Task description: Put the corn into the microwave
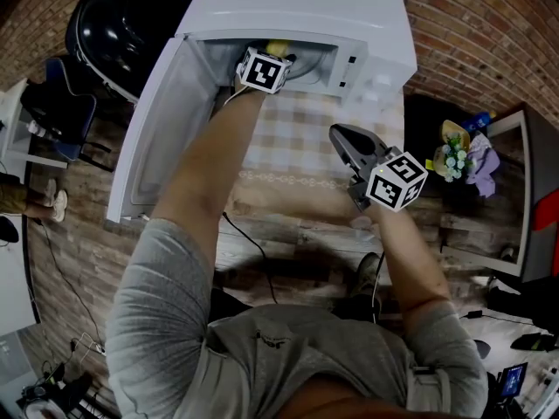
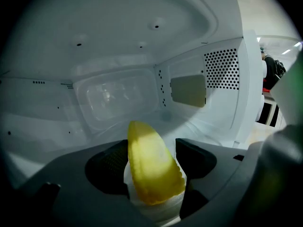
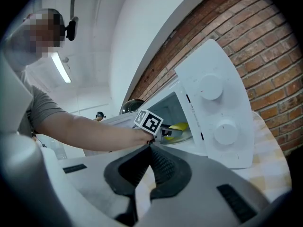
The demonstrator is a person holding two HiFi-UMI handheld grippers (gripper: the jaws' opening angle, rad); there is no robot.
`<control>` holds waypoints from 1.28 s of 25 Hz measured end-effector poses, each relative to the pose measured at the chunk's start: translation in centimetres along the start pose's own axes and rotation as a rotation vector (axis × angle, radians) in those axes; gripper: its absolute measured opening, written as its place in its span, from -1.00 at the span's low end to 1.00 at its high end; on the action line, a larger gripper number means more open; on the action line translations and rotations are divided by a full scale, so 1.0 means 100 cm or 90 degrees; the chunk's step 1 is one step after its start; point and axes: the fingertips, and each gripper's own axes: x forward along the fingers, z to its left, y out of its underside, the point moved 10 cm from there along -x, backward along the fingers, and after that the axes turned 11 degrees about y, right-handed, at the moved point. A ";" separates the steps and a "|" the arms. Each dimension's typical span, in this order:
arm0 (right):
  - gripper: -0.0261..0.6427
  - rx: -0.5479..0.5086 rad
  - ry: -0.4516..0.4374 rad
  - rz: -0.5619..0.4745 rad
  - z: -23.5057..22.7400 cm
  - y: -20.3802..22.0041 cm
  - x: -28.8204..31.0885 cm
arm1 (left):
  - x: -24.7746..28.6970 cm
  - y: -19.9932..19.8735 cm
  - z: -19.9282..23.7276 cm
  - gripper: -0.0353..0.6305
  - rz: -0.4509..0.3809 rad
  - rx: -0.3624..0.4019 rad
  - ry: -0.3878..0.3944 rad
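Observation:
The corn (image 2: 151, 167) is a yellow cob lying lengthwise between the pads of my left gripper (image 2: 154, 157), over something white. A white gap shows between the cob and the right pad, so the jaws stand open around it. That gripper (image 1: 281, 56) reaches into the cavity of the white microwave (image 1: 297, 7), whose door (image 1: 157, 120) hangs open to the left. The right gripper view shows the corn (image 3: 177, 126) just inside the opening. My right gripper (image 1: 339, 133) hovers in front of the microwave's control panel (image 3: 222, 122), its pads (image 3: 158, 162) shut together on nothing.
The microwave stands on a checked tablecloth (image 1: 297, 138) against a brick wall (image 1: 472, 33). A shiny black dome (image 1: 122, 24) sits at the back left. A bunch of flowers (image 1: 454, 155) lies on a dark stand to the right. Someone's legs (image 1: 35, 199) show at the far left.

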 end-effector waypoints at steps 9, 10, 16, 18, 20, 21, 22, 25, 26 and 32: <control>-0.87 -0.003 0.003 -0.003 0.006 -0.002 -0.002 | -0.009 0.004 0.005 0.05 0.001 0.007 -0.011; -0.87 -0.003 0.003 -0.003 0.007 -0.003 -0.002 | -0.012 0.003 0.005 0.05 0.001 0.009 -0.015; -0.87 -0.001 0.005 -0.003 0.011 -0.004 -0.003 | -0.023 0.002 0.003 0.05 -0.004 0.007 -0.012; -0.87 -0.001 0.005 -0.002 0.013 -0.004 -0.003 | -0.025 0.004 0.003 0.05 0.000 0.006 -0.005; -0.87 -0.002 0.005 -0.001 0.015 -0.004 -0.003 | -0.028 0.004 0.003 0.05 -0.003 0.011 -0.008; -0.87 -0.002 0.005 0.000 0.016 -0.004 -0.003 | -0.029 0.005 0.003 0.05 -0.002 0.010 -0.008; -0.87 -0.003 0.005 0.000 0.017 -0.004 -0.004 | -0.030 0.007 0.003 0.05 -0.001 0.008 -0.007; -0.87 -0.005 0.006 0.001 0.020 -0.004 -0.004 | -0.037 0.008 0.004 0.05 -0.002 0.007 -0.005; -0.87 -0.007 0.007 0.001 0.021 -0.005 -0.004 | -0.040 0.008 0.003 0.05 -0.002 0.008 -0.005; -0.87 -0.016 0.021 0.006 0.027 -0.010 -0.009 | -0.067 0.007 -0.003 0.05 -0.020 0.001 0.000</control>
